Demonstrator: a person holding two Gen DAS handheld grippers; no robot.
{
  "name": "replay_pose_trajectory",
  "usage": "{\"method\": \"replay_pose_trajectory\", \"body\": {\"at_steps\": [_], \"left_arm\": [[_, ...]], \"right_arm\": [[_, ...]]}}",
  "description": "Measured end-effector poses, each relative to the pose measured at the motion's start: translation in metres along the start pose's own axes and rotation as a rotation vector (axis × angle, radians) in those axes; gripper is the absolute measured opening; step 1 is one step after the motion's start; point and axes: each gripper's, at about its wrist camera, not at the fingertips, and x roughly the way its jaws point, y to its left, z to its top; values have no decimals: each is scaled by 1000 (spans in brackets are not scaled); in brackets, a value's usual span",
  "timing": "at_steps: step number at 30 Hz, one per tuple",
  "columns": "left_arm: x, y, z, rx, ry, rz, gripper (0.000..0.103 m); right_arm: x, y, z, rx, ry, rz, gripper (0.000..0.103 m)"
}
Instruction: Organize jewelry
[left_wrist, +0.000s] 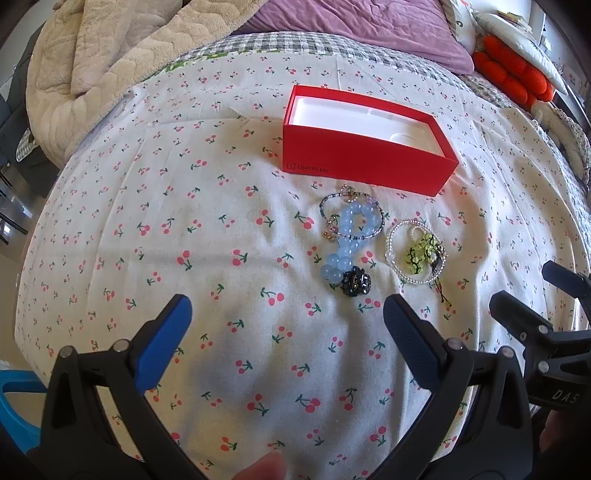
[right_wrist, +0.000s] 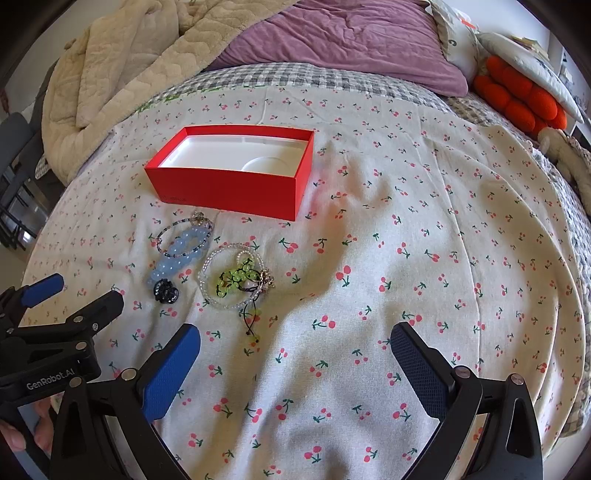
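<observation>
An open red box (left_wrist: 364, 168) (right_wrist: 229, 186) with a bare white inside lies on the cherry-print bedspread. In front of it lies jewelry: a blue bead bracelet (left_wrist: 341, 254) (right_wrist: 175, 258) under a thin dark bead bracelet (left_wrist: 371, 232), a black flower piece (left_wrist: 355, 285) (right_wrist: 166, 291), a clear bead bracelet (left_wrist: 393, 254) (right_wrist: 207, 280) and a green bead cluster (left_wrist: 421, 254) (right_wrist: 236, 278). My left gripper (left_wrist: 288, 314) is open and empty, short of the jewelry. My right gripper (right_wrist: 295, 343) is open and empty, right of the jewelry.
A beige quilt (left_wrist: 110, 62) is heaped at the back left, a purple pillow (right_wrist: 351, 40) at the back, an orange plush (right_wrist: 521, 98) at the back right. The bed edge drops off at the left. A blue object (left_wrist: 14, 402) shows at the lower left.
</observation>
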Motion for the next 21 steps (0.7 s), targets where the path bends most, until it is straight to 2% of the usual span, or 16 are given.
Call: {"method": "replay_pose_trajectory", "body": {"at_steps": [12,14,17,21], "left_arm": [[3,9,4,-24,16,-15,103],[7,11,3,-24,36,-50,103],[10,13,4,-23,35,-41,103],[8,15,20,3,58,-84,103]], "right_arm": [[2,1,0,-2,7,3,103],[1,0,0,15,16,26,103],[-2,-2,3,49,20,95,103],[1,0,16,41,53,120,103]]}}
